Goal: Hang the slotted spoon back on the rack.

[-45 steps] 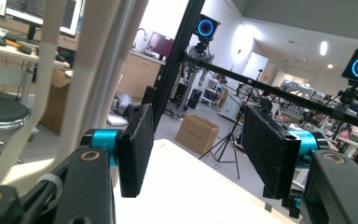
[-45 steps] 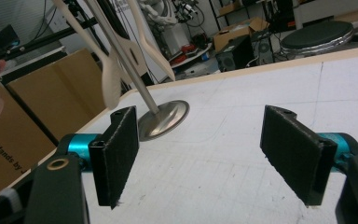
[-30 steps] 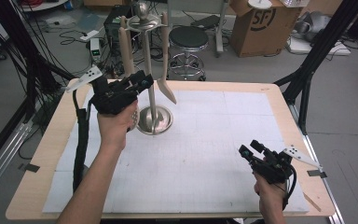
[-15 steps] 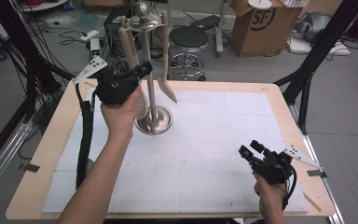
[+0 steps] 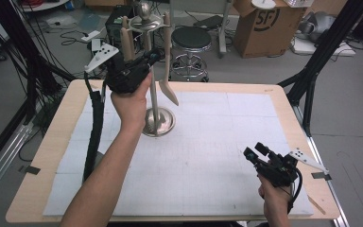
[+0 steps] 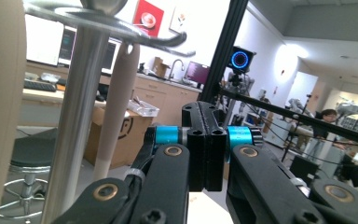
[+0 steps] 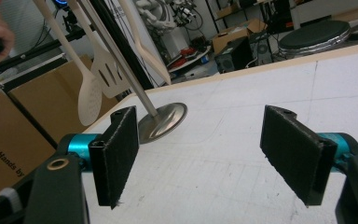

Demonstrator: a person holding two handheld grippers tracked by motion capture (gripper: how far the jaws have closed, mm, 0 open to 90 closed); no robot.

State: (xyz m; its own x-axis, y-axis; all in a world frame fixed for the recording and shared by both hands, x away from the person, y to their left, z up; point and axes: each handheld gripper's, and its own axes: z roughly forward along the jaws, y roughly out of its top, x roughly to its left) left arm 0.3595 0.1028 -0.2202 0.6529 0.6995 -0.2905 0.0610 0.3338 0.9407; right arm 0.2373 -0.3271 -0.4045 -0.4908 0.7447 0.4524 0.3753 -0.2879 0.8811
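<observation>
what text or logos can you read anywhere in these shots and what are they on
"SF" in a ring: on the cardboard box on the floor past the table, high view.
"Your Hands by": on the cardboard box at the left of the right gripper view; the print runs on out of frame.
Red poster on the wall, left gripper view: a picture, any words too blurred to read.
Monitor screens there: too blurred to read.

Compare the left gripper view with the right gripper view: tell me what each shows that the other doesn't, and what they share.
Left gripper view alone: the left gripper with its jaws pressed together and nothing between them, close beside the stand's hook ring.

Right gripper view alone: the right gripper with its jaws wide apart above the white mat, the stand's round base, a slotted spatula and a perforated spoon.

Both: the metal stand pole with pale utensils hanging from it.
</observation>
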